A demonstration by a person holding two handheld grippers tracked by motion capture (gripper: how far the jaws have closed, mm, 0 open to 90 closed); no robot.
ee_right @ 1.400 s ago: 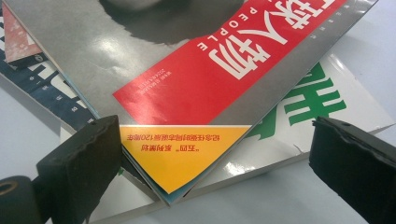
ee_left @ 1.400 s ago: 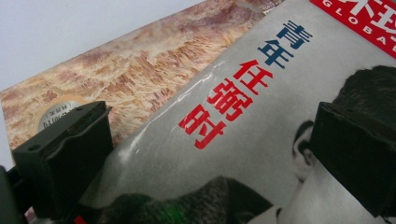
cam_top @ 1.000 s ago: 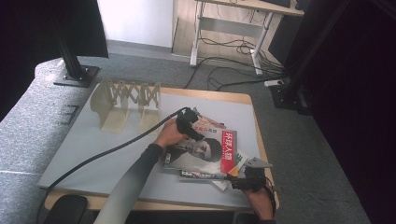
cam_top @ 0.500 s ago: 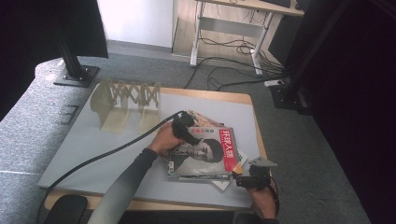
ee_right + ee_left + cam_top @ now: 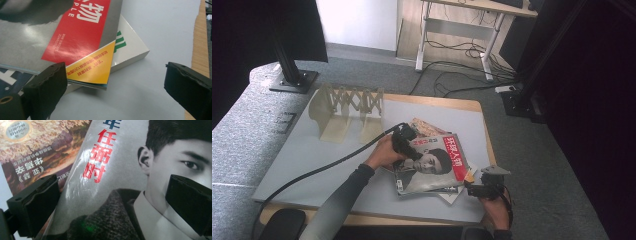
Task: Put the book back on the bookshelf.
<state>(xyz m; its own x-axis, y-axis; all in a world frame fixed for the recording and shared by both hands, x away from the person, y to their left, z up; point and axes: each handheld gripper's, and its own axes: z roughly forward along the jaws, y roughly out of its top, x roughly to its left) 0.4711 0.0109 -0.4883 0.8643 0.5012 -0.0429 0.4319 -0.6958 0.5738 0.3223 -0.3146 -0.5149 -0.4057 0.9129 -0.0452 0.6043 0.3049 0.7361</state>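
A magazine with a grey portrait cover and a red title strip tops a loose stack right of the table's middle. My left gripper hovers at its far left edge. In the left gripper view the left gripper is open, its jaws wide apart just over the cover; whether they touch it I cannot tell. My right gripper sits at the stack's near right corner. In the right gripper view the right gripper is open, its left jaw beside the magazine's yellow corner, with nothing held.
Under the top magazine lie a brown-cover magazine and a white book. A wooden folding rack stands at the back left of the grey mat. The table's wooden edge runs close on the right. A black cable trails from the left gripper.
My left gripper has slid a little nearer and leftward over the cover, and the top magazine has turned slightly. The right gripper has edged a little to the right.
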